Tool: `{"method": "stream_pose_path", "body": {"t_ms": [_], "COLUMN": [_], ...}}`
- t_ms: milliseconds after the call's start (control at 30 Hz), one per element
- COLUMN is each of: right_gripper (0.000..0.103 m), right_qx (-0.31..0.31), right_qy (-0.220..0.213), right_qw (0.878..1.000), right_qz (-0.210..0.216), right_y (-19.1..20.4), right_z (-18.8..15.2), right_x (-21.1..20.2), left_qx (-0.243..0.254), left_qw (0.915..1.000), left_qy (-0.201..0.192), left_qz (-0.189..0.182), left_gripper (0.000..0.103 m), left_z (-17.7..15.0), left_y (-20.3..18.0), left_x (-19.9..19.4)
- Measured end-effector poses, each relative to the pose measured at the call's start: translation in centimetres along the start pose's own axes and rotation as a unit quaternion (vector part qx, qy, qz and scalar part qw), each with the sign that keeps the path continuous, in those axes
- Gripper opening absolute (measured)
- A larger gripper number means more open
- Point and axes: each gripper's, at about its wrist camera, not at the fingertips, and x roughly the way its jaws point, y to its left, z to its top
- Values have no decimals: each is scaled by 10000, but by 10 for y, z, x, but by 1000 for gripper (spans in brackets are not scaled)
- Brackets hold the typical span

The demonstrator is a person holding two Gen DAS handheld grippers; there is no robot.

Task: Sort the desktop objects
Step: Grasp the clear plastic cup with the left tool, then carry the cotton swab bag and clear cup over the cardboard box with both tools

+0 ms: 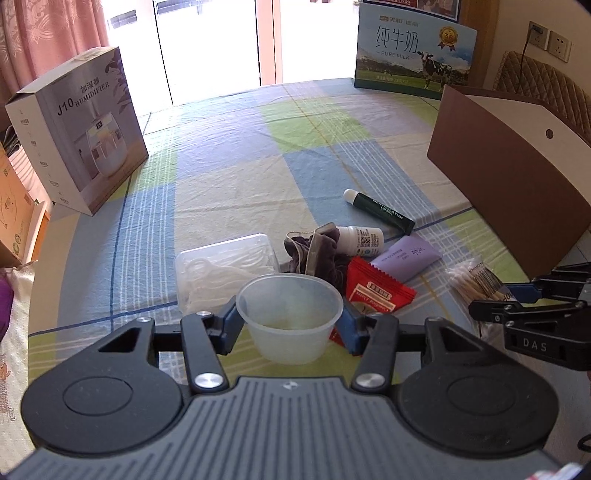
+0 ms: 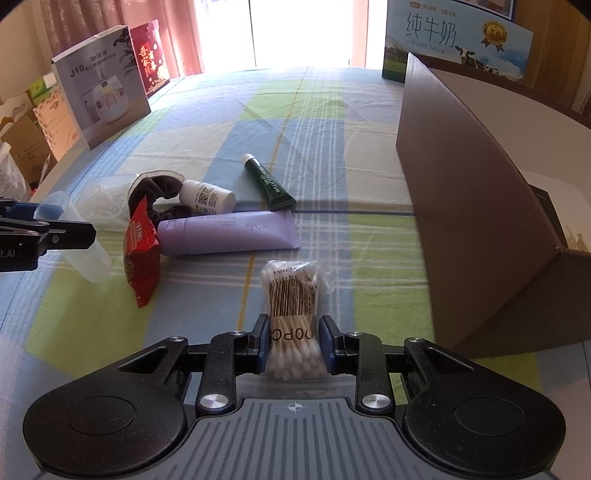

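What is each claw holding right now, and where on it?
The left claw grips the clear plastic cup by its sides below the rim. The right claw pinches the cotton swab pack near its lower end.

A white humidifier box (image 1: 77, 129) stands upright at the upper left of the frame, on the checked tablecloth (image 1: 229, 155). A pure-milk carton (image 1: 413, 51) stands at the upper right. Pink curtains (image 1: 48, 29) hang at the top left, a wall socket (image 1: 550, 40) at the far right.
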Motion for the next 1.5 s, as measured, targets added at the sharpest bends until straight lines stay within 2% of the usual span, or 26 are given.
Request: {"method": "stream_pose_path", "body": {"t_ms": [300,800,1067,1267,1500], "right_gripper": [25,25,25,25,25], "right_qx": [41,133,436,707,879], "right_qy": [-33,-202,-321,-610,-1095], "right_qw": [9997,9979,9942,9903,9861], "right_qz": [219,602,928,1032,884], "right_y": [0,-18,-50,-85,-135], "right_z": [-9,-23,-29,-25,-6], "right_x": [-18,-71,-116,-153,-191], "left_qx": [-1,48,306,525,729], "left_qw": [10000,9999,9980,9937,9866], "left_qy": [81,16,-176,-438,-760], "left_qz": [51,-153,-522,-893,-1248], "left_gripper": [49,49,49,49,49], "left_z": [-10,-23,-16,3,39], "left_y": [-7,-46,-90,-126,-167], "left_x": [-26,-63,-84,-100,-109]}}
